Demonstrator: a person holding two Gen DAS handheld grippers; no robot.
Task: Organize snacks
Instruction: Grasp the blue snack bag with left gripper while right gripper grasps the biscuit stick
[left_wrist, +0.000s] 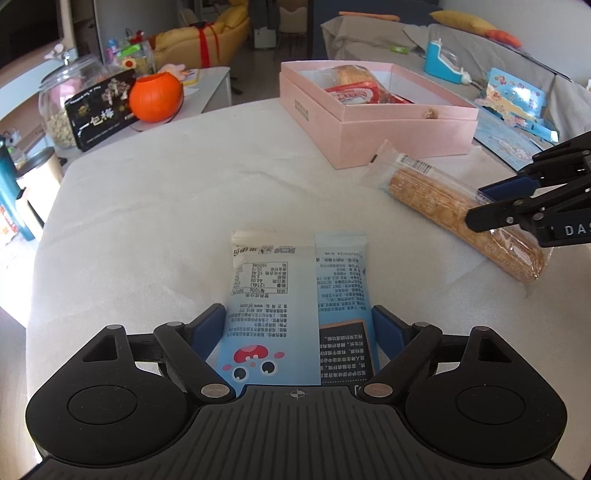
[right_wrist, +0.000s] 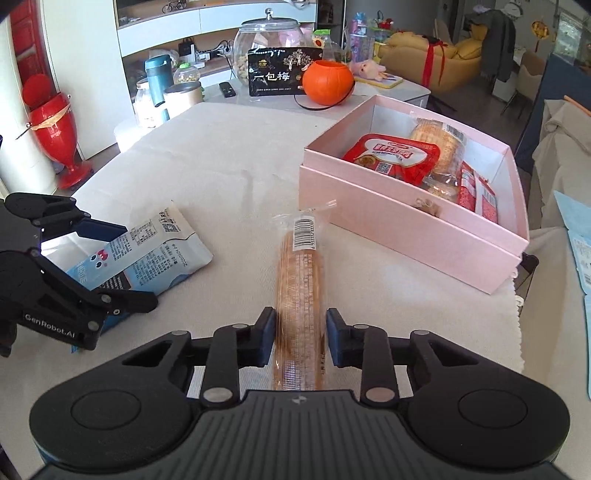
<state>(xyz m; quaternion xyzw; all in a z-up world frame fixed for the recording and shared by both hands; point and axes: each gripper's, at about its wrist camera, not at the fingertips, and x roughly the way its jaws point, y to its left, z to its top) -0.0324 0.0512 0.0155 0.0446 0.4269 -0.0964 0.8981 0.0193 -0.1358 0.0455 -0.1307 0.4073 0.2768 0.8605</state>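
Observation:
A light blue snack bag (left_wrist: 295, 291) lies flat on the white cloth, back side up. My left gripper (left_wrist: 299, 325) is around its near end, blue pads at both edges, seemingly shut on it; it also shows in the right wrist view (right_wrist: 155, 254). A long cracker roll in clear wrap (right_wrist: 301, 291) lies on the cloth. My right gripper (right_wrist: 301, 332) straddles its near end with small gaps at the pads, so it is open. The pink box (right_wrist: 406, 236) stands open beyond, holding several red and clear snack packs.
A black snack bag (right_wrist: 282, 72), an orange pumpkin bucket (right_wrist: 328, 86) and a glass jar (right_wrist: 269, 37) stand on a side table behind. Blue paper sheets (left_wrist: 506, 140) lie right of the box. The cloth's far left part is bare.

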